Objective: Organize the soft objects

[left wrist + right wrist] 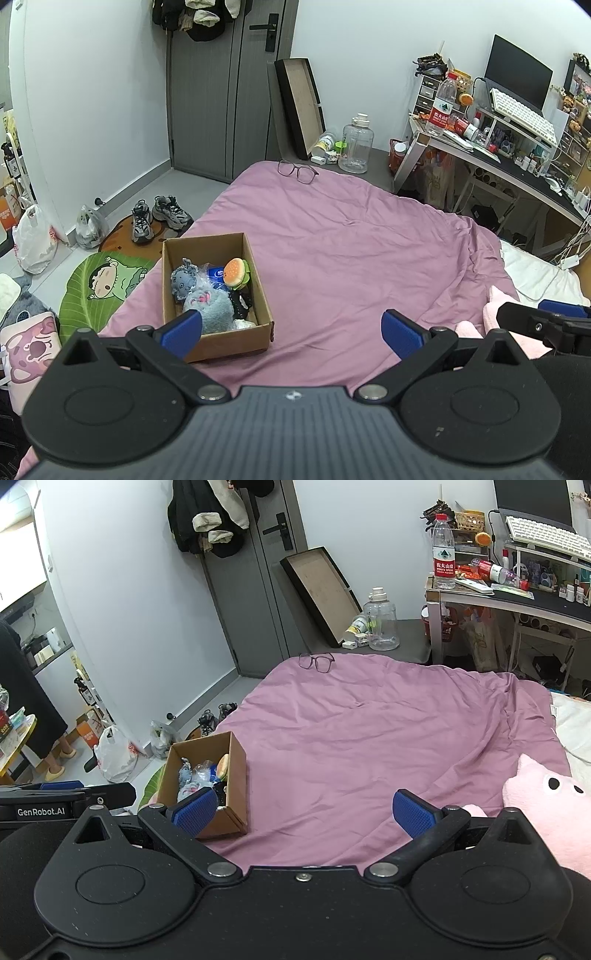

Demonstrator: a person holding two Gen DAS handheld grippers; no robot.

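A cardboard box point(260, 293) point(236, 771) sits on the purple bedspread point(340, 258) point(351, 738), left of centre. Inside lie a burger plush point(236, 272), a grey-blue plush point(183, 282), a fluffy blue plush point(216, 308) and a black item. A pink pig plush point(546, 805) point(496, 306) lies at the bed's right side. My left gripper point(291, 332) hangs open just right of the box's near end, holding nothing. My right gripper point(303, 810) is open too, above bare bedspread between box and pig. Each gripper shows at the edge of the other's view.
Glasses point(297, 171) point(317, 661) rest at the bed's far edge. Shoes point(159, 216), bags and a green mat point(103, 284) lie on the floor to the left. A cluttered desk point(517, 147) stands at the right. A person's legs point(55, 753) show far left.
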